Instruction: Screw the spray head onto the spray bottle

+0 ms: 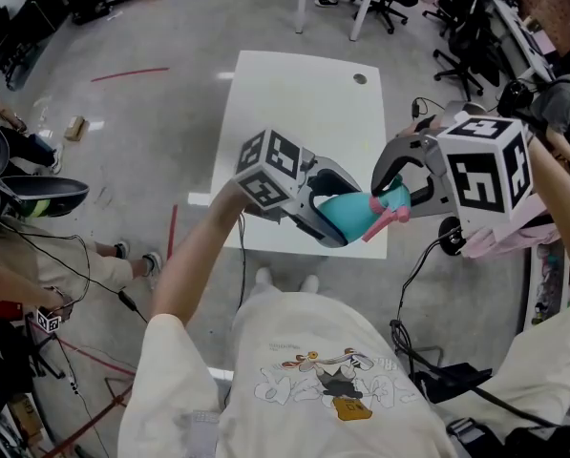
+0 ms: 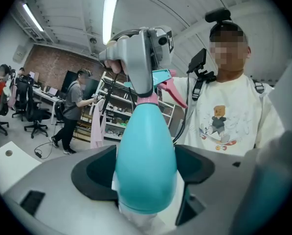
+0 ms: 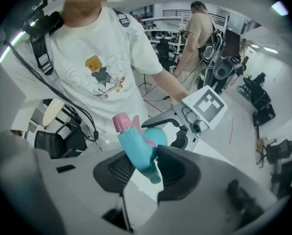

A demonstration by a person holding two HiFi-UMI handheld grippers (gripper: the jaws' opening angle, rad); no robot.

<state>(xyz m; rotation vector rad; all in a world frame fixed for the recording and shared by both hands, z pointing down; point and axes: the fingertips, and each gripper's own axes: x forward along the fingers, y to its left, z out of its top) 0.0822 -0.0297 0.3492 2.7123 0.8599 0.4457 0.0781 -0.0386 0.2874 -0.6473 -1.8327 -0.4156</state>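
Note:
Both grippers are raised over the white table [image 1: 294,113]. My left gripper [image 1: 325,219] is shut on the teal spray bottle [image 1: 344,216], whose body fills the space between its pads [image 2: 146,155]. The bottle's neck points toward my right gripper [image 1: 399,194]. That gripper is shut on the teal spray head [image 1: 390,208], which has a pink nozzle and trigger and sits at the bottle's neck. In the right gripper view the spray head [image 3: 136,148] lies between the dark pads, with the round bottle [image 3: 156,136] right behind it. Whether the thread is engaged is hidden.
Below is a grey floor with cables [image 1: 413,275] by the table's right edge. Office chairs [image 1: 456,36] and desks stand at the back right. Another person [image 3: 199,33] stands off in the room.

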